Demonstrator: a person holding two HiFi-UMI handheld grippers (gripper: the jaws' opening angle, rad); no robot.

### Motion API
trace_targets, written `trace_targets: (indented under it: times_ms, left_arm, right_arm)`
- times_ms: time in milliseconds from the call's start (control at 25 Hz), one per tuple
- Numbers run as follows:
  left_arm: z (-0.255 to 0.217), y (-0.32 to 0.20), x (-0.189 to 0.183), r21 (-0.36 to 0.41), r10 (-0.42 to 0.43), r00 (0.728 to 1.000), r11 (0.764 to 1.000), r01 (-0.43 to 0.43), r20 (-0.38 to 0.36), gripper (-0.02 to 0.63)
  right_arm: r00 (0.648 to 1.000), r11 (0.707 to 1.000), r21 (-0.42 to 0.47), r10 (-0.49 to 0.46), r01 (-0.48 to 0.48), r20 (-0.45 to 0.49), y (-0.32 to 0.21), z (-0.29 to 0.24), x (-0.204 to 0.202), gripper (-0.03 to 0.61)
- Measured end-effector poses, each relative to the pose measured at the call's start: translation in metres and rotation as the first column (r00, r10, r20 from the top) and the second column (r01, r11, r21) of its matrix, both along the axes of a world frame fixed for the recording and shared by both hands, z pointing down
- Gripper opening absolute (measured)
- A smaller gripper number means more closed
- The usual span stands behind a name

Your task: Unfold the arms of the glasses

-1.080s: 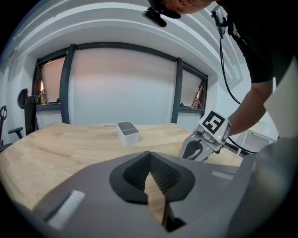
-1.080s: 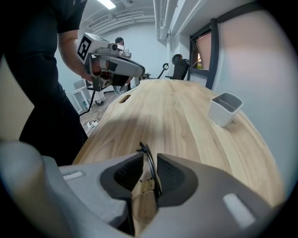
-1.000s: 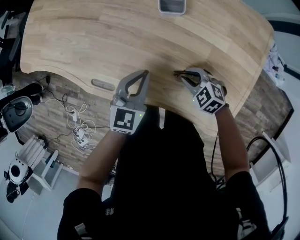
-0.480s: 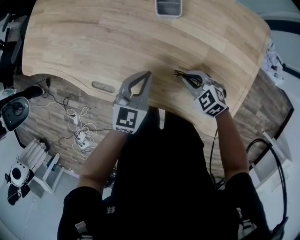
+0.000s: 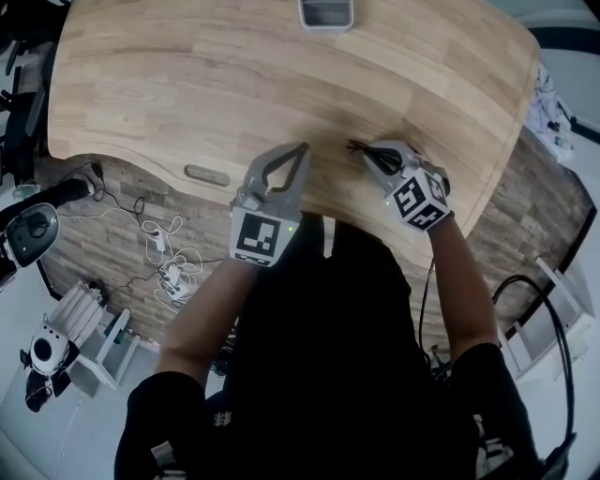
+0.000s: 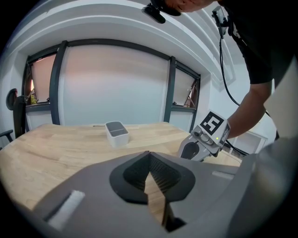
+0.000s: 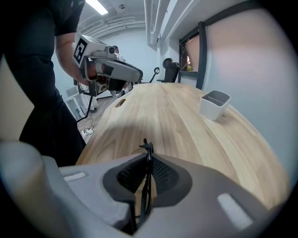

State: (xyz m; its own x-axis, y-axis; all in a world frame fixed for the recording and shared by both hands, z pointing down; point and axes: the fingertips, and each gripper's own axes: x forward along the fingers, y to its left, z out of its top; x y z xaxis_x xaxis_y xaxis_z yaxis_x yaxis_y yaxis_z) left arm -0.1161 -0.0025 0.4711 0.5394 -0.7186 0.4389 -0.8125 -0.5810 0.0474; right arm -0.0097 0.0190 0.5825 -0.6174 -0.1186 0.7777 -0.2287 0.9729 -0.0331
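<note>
Wooden counter (image 5: pixel 187 84), white bin (image 5: pixel 326 13) at far edge, windows (image 6: pixel 111 83) behind. Left hand-held gripper (image 6: pixel 149 154) clenched, empty; right hand-held gripper (image 7: pixel 148 160) clamps black glasses (image 7: pixel 146 146).

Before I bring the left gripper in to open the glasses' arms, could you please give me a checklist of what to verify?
1. Hold: ok, the thin dark glasses sit clamped between the right gripper's shut jaws.
2. Free tool: ok, the left gripper holds nothing.
3. Left jaws open to take an arm: not ok, they are together.
4. Arms folded or unfolded: cannot tell, the frame shows only edge-on.
5. Clutter: ok, the white container stands at the table's far edge, away from both grippers.
</note>
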Motion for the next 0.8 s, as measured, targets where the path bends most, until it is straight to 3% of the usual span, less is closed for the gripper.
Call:
trace_targets:
  times_ms: [800]
  left_arm:
    - [-0.005,0.014,-0.016,0.004,-0.038,0.999,0.999,0.038,0.008,0.006]
  right_arm:
    - [0.998,0.998,0.048,-0.050,0.051,-0.036,0.001,0.003,-0.010,0.040]
